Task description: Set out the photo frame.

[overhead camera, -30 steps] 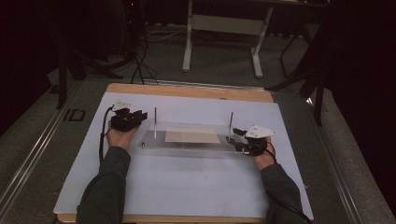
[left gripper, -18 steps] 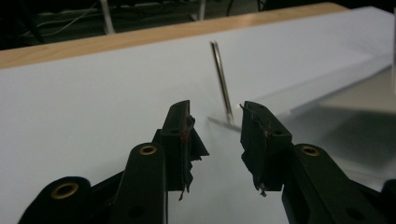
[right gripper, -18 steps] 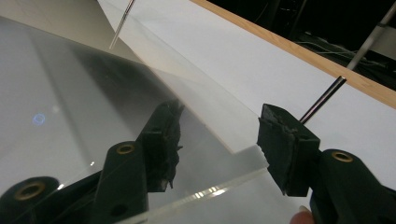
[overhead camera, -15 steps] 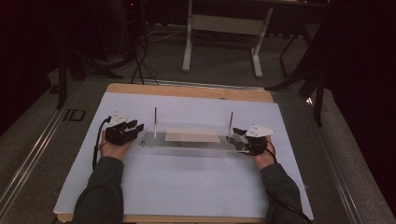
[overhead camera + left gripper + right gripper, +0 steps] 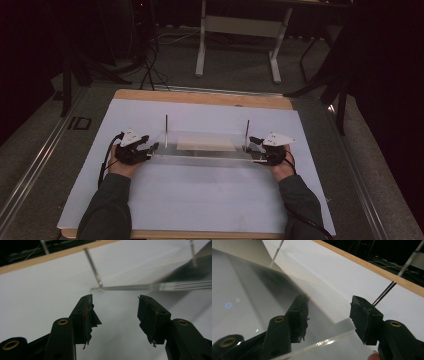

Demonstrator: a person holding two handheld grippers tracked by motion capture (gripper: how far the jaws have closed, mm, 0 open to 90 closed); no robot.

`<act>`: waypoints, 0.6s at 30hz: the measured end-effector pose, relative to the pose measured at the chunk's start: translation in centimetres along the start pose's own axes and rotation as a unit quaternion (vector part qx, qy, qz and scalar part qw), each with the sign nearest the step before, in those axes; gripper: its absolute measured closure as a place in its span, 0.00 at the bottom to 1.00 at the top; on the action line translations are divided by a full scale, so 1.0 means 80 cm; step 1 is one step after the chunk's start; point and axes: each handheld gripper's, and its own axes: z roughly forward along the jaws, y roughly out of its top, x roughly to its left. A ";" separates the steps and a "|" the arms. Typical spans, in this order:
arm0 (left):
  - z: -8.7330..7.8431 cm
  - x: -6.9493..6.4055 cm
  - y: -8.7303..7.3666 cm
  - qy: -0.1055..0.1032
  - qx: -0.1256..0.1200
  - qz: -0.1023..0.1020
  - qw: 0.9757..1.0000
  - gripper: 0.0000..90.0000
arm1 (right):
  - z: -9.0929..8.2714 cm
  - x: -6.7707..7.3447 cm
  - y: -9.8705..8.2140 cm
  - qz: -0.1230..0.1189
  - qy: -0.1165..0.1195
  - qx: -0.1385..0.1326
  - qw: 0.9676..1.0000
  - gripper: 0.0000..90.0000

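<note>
High view: a clear plate [image 5: 200, 150] is seen lying flat on the white sheet [image 5: 200, 200] between two upright pins. The left gripper [image 5: 151, 149], jaws just opened, is placed empty at its left end; the right gripper [image 5: 255, 149] is spread around the right edge, unclenched.

Clear plate [image 5: 249, 290] cut off at frame edges
</note>
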 end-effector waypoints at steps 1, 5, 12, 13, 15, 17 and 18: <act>0.000 -0.003 0.001 0.001 -0.005 0.011 1.000 0.51 | 0.000 0.000 0.000 0.000 0.000 0.000 1.000 0.52; -0.001 -0.011 0.008 -0.006 -0.027 0.036 0.999 0.49 | 0.000 0.000 0.000 0.001 0.000 0.000 1.000 0.52; 0.002 -0.018 0.014 -0.018 -0.037 0.050 0.998 0.41 | 0.000 0.000 0.000 0.002 0.000 0.001 1.000 0.52; 0.002 -0.018 0.014 -0.022 -0.039 0.051 0.998 0.40 | 0.000 0.000 0.001 0.002 0.001 0.001 1.000 0.52; 0.003 -0.018 0.015 -0.029 -0.042 0.054 0.997 0.40 | 0.000 -0.001 0.001 0.002 0.001 0.001 1.000 0.52; 0.006 -0.019 0.018 -0.033 -0.043 0.064 0.996 0.40 | 0.000 -0.001 0.001 0.004 0.002 0.001 1.000 0.52; 0.008 -0.020 0.018 -0.035 -0.044 0.067 0.996 0.41 | 0.000 -0.001 0.001 0.004 0.001 0.000 1.000 0.52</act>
